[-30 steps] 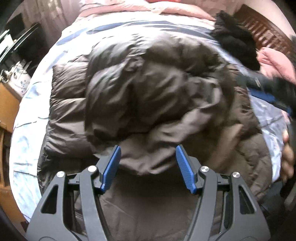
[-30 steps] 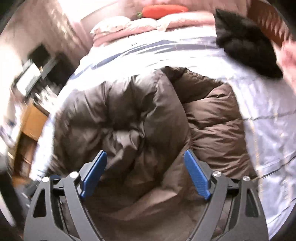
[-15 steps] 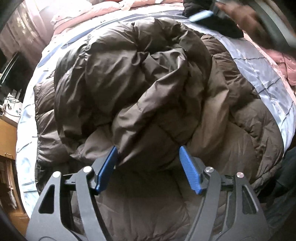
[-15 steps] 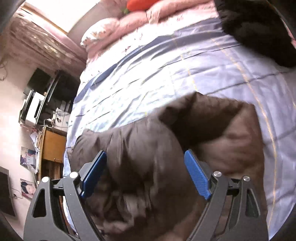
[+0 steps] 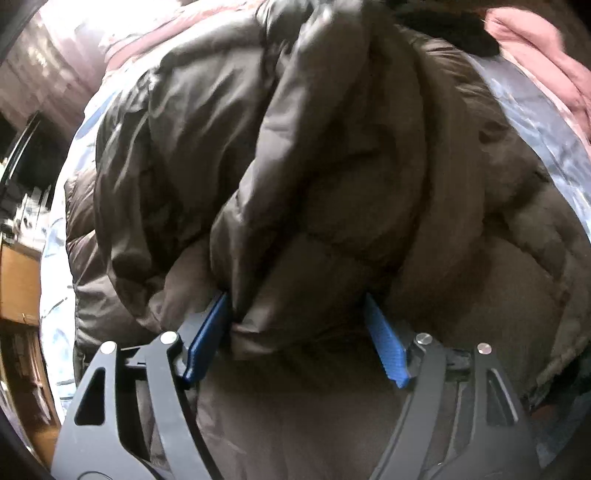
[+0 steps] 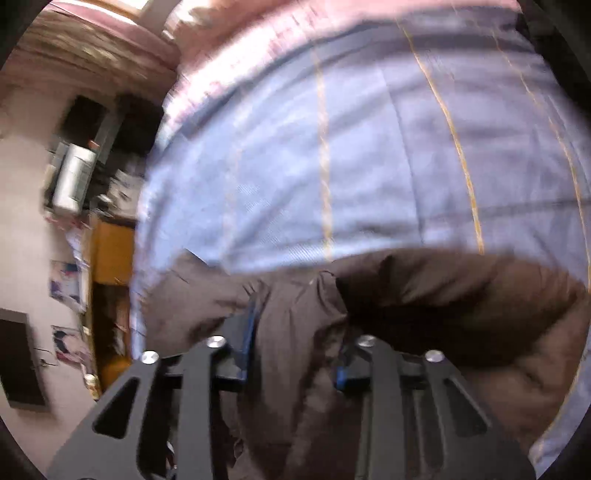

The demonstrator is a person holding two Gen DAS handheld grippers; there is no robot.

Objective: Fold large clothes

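A large brown puffer jacket (image 5: 314, 166) lies bunched on the bed and fills the left wrist view. My left gripper (image 5: 295, 314) is open, and a thick fold of the jacket sits between its blue pads (image 5: 205, 339). In the right wrist view the jacket (image 6: 424, 302) lies along the lower half. My right gripper (image 6: 295, 332) has its jaws drawn in around a bunched fold of the jacket, which fills the gap between them and hides the fingertips.
The bed has a light blue checked cover (image 6: 369, 166). A pink quilt (image 5: 535, 55) and a black garment (image 5: 443, 26) lie at the far right. A wooden cabinet (image 6: 110, 254) and shelves stand left of the bed.
My left gripper has pushed forward into the jacket fold. My right gripper has moved to the jacket's far edge and closed from wide open onto a fold.
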